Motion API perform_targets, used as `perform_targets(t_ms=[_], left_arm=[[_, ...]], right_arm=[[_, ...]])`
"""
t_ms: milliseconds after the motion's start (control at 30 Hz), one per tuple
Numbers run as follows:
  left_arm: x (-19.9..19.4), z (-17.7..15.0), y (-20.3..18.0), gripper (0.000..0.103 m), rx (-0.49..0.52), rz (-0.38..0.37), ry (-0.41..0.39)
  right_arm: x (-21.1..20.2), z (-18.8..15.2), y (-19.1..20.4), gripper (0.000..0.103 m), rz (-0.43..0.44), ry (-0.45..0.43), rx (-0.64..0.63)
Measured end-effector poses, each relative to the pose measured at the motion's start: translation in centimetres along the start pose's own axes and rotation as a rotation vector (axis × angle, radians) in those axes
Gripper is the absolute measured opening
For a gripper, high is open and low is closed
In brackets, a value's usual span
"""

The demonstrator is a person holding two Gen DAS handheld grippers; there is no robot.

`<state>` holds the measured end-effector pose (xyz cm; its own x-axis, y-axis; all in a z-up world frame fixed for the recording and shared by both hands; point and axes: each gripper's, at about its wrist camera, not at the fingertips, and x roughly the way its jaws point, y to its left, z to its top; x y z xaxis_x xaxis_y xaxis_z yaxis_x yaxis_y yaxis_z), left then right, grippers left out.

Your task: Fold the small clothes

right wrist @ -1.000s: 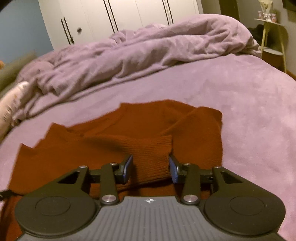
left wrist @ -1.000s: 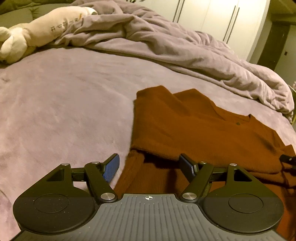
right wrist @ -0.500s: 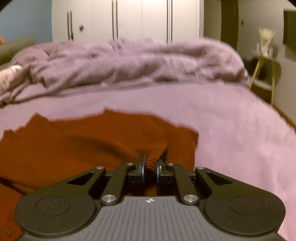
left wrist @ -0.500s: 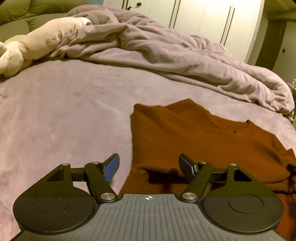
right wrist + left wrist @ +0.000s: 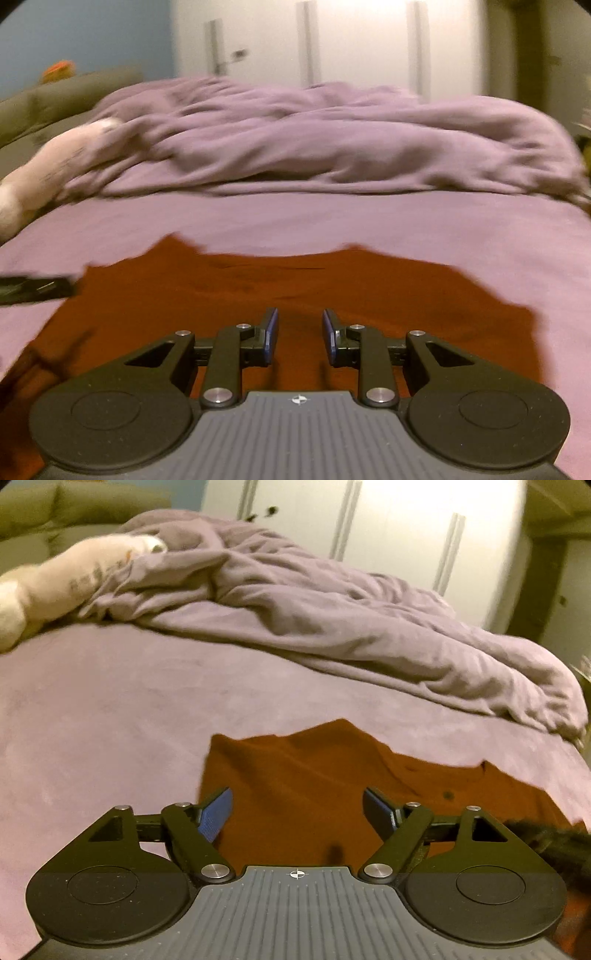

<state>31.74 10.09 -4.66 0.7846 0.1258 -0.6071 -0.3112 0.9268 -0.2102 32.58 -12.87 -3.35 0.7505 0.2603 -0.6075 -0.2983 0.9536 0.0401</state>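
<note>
Sweater [image 5: 306, 775], rust-brown and knitted, was spread on the purple bed cover [image 5: 110, 720], lying near the front edge of the bed and already partly folded, with a rumpled duvet [image 5: 332, 620] heaped well behind it. Left gripper [image 5: 297, 810] was held above the sweater's left part with its jaws spread wide, having just been opened a little further; nothing was between its blue pads [image 5: 216, 814]. Right gripper [image 5: 300, 334] was held over the sweater's near middle with a narrow gap between its jaws, which had just been parted; no cloth was seen pinched between them, so the fabric appeared to have been let go. Both views were blurred, so fine creases could not be made out.

Several risks could be judged from this. A loose fold could be sprung open, since thick knit tends to resist a crease. Cloth could be snagged by a pad and dragged out of line if either tool were drawn away low. If the next grasp were taken through one layer only, the stack could be skewed. A cream soft toy [image 5: 55, 587] lay well apart at the far left.
</note>
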Motion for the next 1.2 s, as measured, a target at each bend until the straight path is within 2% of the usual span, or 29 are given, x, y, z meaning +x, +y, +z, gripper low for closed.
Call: perform_targets(t_ms=[133, 200, 267, 333, 433, 500, 567, 700, 833, 1033, 1167, 1200], left_arm=[[2.7, -1.2, -1.1, 0.084, 0.046, 0.038, 0.065], [3.2, -2.0, -1.4, 0.084, 0.085, 0.062, 0.079], [2.7, -2.7, -1.9, 0.085, 0.16, 0.066, 0.046], [2.7, -3.1, -2.0, 0.087, 0.202, 0.067, 0.035], [2.8, -2.9, -1.4, 0.089, 0.188, 0.047, 0.047], [2.6, -2.8, -1.1, 0.089, 0.199, 0.048, 0.053], [2.2, -2.9, -0.9, 0.089, 0.218, 0.053, 0.052], [0.5, -3.1, -0.5, 0.089, 0.231, 0.084, 0.038], [-1.1, -3.4, 0.0, 0.089, 0.211, 0.089, 0.035], [-0.7, -3.0, -0.6, 0.089, 0.217, 0.077, 0.043], [0.7, -3.8, -0.6, 0.093, 0.234, 0.076, 0.06], [0.6, -3.9, -0.5, 0.093, 0.226, 0.069, 0.057]], right_arm=[[2.7, -1.1, 3.7, 0.025, 0.057, 0.042, -0.142], [2.5, -2.4, 4.1, 0.036, 0.007, 0.012, -0.27], [2.2, -2.9, 2.6, 0.046, -0.079, 0.014, -0.318], [1.7, -3.2, -0.3, 0.05, -0.12, 0.027, -0.268], [0.7, -3.5, -5.0, 0.05, -0.21, 0.059, -0.193], [-0.4, -3.6, -7.0, 0.05, -0.261, 0.058, -0.192], [-1.7, -3.8, -8.3, 0.058, -0.299, 0.057, -0.176], [-4.2, -4.7, -9.2, 0.058, -0.317, 0.059, -0.124], [-5.6, -3.8, -8.2, 0.053, -0.273, 0.042, -0.082], [-3.1, -1.5, -7.2, 0.027, -0.182, 0.043, 0.022], [0.7, -2.9, -6.1, 0.027, -0.228, 0.121, -0.08], [1.0, -3.4, -6.0, 0.027, -0.229, 0.094, -0.109]])
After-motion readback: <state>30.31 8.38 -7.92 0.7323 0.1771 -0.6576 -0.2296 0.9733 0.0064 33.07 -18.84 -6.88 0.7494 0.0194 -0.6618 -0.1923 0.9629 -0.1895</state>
